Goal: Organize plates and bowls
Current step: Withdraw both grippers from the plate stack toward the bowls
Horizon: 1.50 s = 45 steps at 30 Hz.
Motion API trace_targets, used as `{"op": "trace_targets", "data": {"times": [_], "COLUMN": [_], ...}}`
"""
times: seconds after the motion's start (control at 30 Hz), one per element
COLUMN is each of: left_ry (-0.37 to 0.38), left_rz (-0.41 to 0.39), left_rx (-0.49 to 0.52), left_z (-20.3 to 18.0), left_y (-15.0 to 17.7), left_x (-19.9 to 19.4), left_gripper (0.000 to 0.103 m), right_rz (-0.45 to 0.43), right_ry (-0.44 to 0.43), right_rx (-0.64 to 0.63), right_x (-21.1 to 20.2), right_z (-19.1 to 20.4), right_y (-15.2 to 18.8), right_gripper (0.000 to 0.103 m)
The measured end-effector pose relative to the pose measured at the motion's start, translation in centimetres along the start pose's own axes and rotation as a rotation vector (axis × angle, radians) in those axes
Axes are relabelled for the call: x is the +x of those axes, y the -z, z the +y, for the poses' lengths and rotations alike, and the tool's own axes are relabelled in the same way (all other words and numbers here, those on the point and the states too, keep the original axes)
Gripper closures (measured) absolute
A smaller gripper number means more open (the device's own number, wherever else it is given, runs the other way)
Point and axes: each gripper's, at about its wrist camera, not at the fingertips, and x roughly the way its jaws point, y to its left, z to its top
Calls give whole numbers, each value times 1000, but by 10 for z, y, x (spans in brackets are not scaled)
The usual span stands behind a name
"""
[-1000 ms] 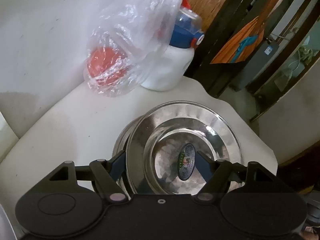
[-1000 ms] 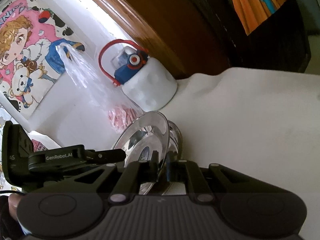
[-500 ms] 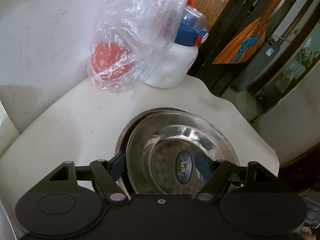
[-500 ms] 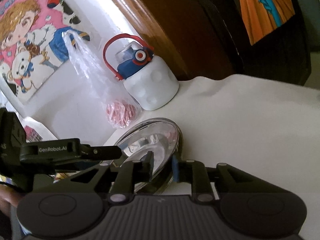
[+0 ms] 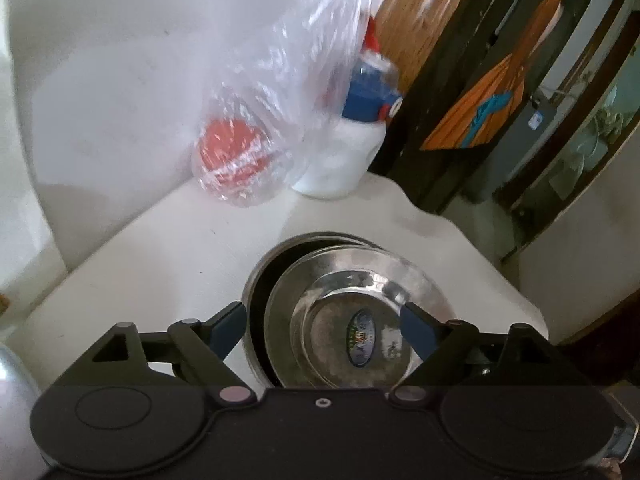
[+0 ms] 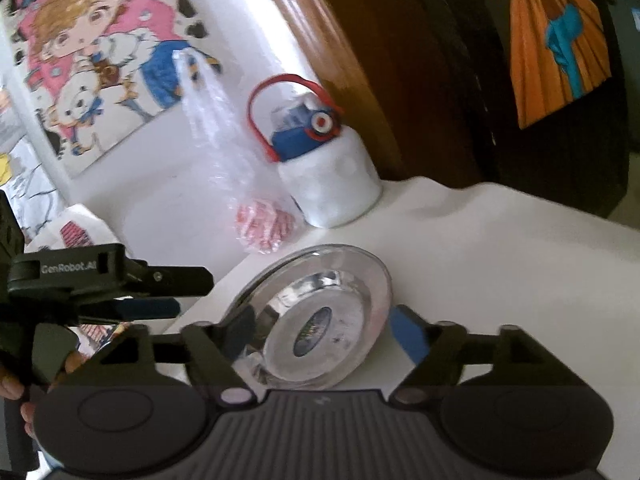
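Nearest in the left wrist view, the left gripper (image 5: 322,320) has its jaws spread and opening, its blue pads standing off to either side of the stacked dishes with nothing pressed between them. Between those pads lies a steel plate (image 5: 352,312) with an oval label at its centre, resting inside a larger steel bowl (image 5: 256,280) whose rim shows at the left and behind it. Both sit on the white table (image 5: 180,248). In the right wrist view, the right gripper (image 6: 320,328) is opening as well, its fingers clear of the plate's rim, with the plate lying between them. At that view's left edge a hand (image 6: 12,390) holds the other gripper. Farther back, by the wall, a clear plastic bag (image 5: 256,132) with something red inside leans beside a white bottle (image 5: 344,156) with a blue cap.
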Motion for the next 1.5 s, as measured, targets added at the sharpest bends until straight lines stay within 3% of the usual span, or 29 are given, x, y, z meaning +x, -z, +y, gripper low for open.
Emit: {"op": "trace_targets", "data": {"times": [0.17, 0.37, 0.5, 0.67, 0.83, 1.13, 1.5], "left_ry": [-29, -75, -117, -183, -299, -441, -582], "left_rz": [-67, -188, -275, -396, -501, -567, -604], "left_rx": [-14, -16, 2, 31, 64, 84, 46], "left_z": [-1, -8, -17, -35, -54, -63, -39], "left_y": [12, 35, 55, 84, 120, 195, 292], "left_x": [-32, -85, -122, -168, -204, -248, -282], "left_gripper": [9, 7, 1, 1, 1, 1, 1], "right_rz": [-31, -83, -117, -166, -216, -263, -171], "right_ry": [-32, -64, -84, -103, -105, -123, -173], "right_rx": [-10, -39, -62, -115, -198, -288, -353], "right_x": [-24, -65, -91, -125, -156, -187, -166], "right_z": [9, 21, 29, 42, 60, 94, 134], "right_y": [4, 9, 13, 22, 37, 74, 117], "right_gripper": [8, 0, 0, 0, 0, 0, 0]}}
